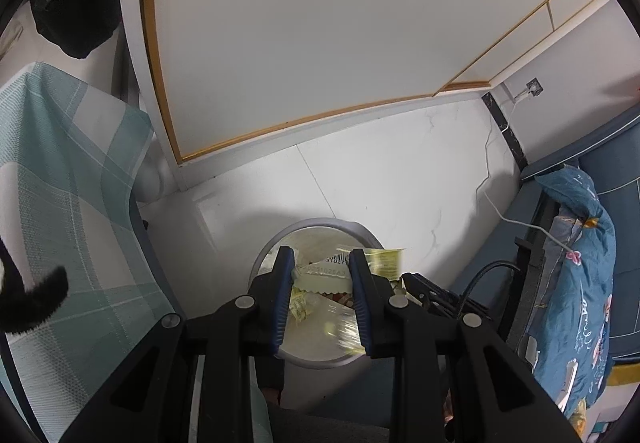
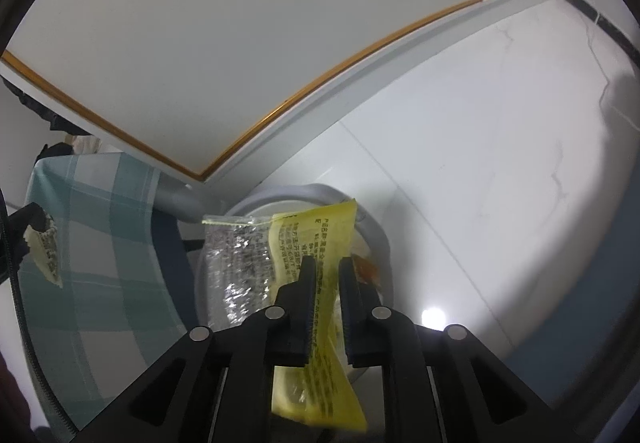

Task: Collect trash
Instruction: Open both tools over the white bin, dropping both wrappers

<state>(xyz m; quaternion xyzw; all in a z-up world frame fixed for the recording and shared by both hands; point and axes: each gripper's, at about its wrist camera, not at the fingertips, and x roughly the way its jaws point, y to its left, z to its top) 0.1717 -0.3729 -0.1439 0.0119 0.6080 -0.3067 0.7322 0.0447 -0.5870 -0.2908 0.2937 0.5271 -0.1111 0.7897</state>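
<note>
A round grey-rimmed bin (image 1: 320,223) stands on the white floor below both grippers, with wrappers and scraps inside. My left gripper (image 1: 322,255) hangs over it, its blue pads shut on a pale yellow-green wrapper (image 1: 324,271) printed with a barcode and a date code. In the right wrist view, my right gripper (image 2: 328,263) is above the bin rim (image 2: 384,243). Its pads stand apart, and a yellow and clear plastic packet (image 2: 316,227) hangs loose in the gap between them. The same packet (image 1: 384,263) shows blurred in the left wrist view, beside the right gripper (image 1: 424,289).
A teal checked cloth (image 1: 60,183) drapes close on the left of the bin. A white cabinet door (image 1: 320,43) with a wood edge stands behind it. Blue floral bedding (image 1: 576,263) and a white cable (image 1: 490,163) are on the right. A black bag (image 1: 68,3) hangs top left.
</note>
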